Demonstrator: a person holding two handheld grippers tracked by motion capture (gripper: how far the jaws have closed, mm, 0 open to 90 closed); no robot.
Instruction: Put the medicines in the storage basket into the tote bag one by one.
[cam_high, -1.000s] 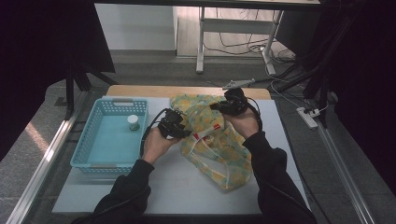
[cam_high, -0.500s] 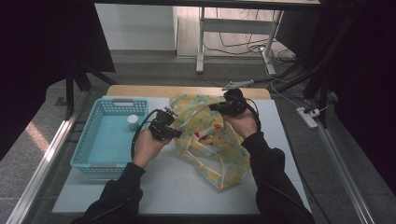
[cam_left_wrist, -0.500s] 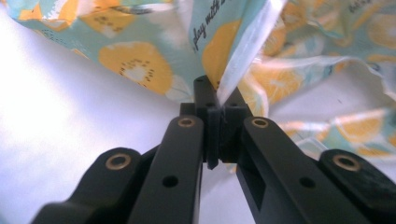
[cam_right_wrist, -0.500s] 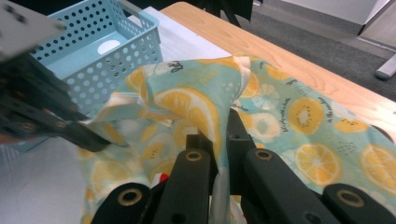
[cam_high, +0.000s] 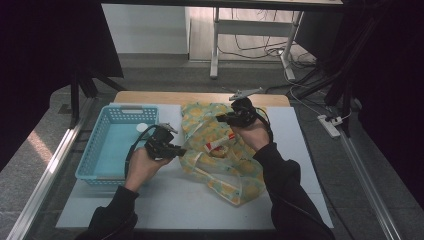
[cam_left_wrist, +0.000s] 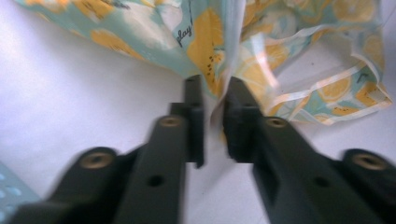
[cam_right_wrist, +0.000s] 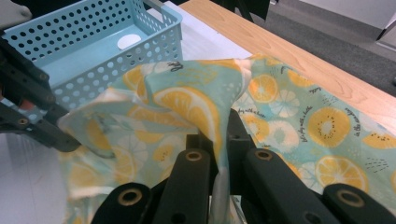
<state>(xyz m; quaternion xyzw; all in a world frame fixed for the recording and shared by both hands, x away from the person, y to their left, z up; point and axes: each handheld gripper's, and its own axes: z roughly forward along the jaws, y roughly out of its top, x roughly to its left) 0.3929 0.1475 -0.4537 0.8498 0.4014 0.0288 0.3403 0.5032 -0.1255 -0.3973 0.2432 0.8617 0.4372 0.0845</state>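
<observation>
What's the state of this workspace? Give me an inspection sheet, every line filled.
Surface: white table top with a wooden strip along its far edge.
Job's things: lemon-print bag, crumpled, lying on the table; a red-and-white tube shows through it.
Clutter: blue basket at the left, with a small white round item inside.
Grippers: right gripper is shut on a fold of the bag, lifting it. The left gripper has just been opening; the bag's edge sits between its jaws, not pinched.
Cables: black cable loops from the left gripper; loose cables and a power strip on the floor.
Surroundings: grey floor, desk legs beyond.
</observation>
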